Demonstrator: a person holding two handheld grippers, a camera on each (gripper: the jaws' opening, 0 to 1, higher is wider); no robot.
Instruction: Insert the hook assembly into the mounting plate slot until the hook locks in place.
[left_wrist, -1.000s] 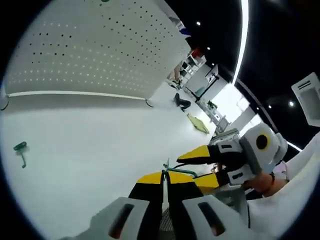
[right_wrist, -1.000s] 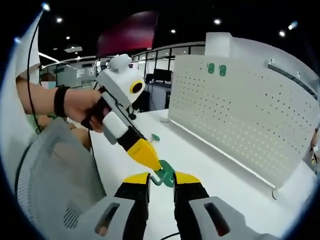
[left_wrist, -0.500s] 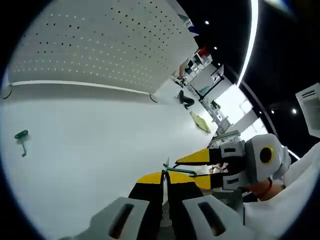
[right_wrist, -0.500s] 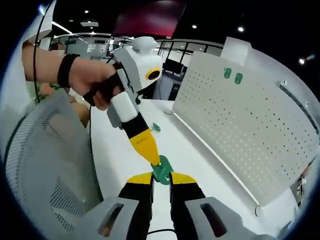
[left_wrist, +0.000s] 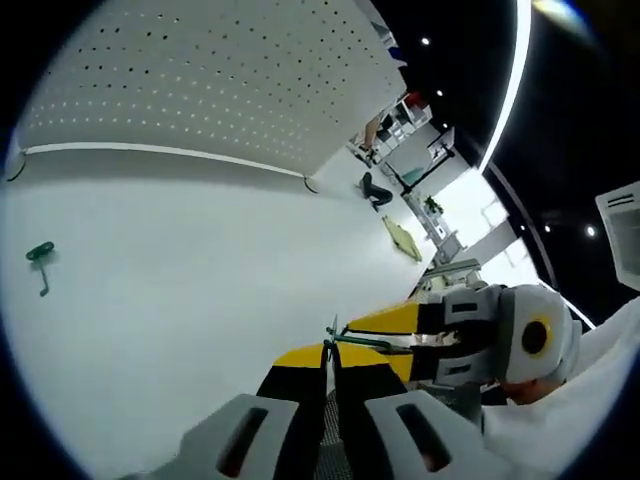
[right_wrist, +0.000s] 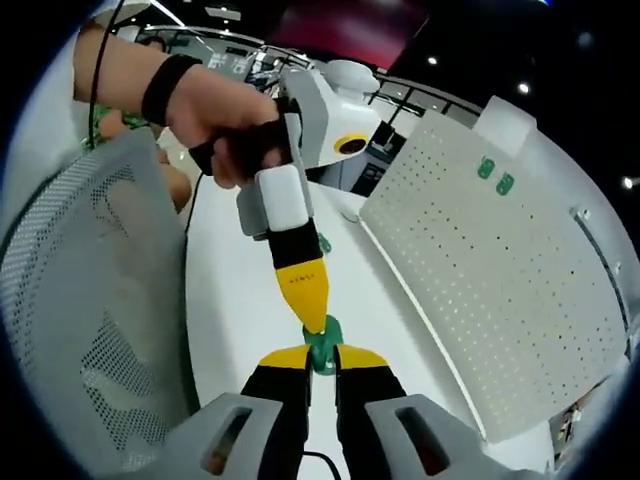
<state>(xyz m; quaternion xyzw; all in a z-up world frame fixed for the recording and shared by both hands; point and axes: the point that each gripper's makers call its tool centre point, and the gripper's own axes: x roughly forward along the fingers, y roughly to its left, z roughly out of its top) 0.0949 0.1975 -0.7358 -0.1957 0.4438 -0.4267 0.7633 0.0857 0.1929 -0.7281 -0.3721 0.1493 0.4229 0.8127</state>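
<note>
Both claws meet on one small green hook (right_wrist: 322, 350), held above the white tabletop (left_wrist: 180, 270). The right claw (right_wrist: 318, 358) is pressed together on the hook's green body; the left claw (left_wrist: 329, 352) pinches its thin stem, jaws nearly closed. The pegboard (right_wrist: 470, 270) stands well apart, across the tabletop. A second hook (left_wrist: 40, 256) lies loose on the tabletop. To do this well, keep one firm grip, ease the other off, and align the hook square to the pegboard before pushing.
</note>
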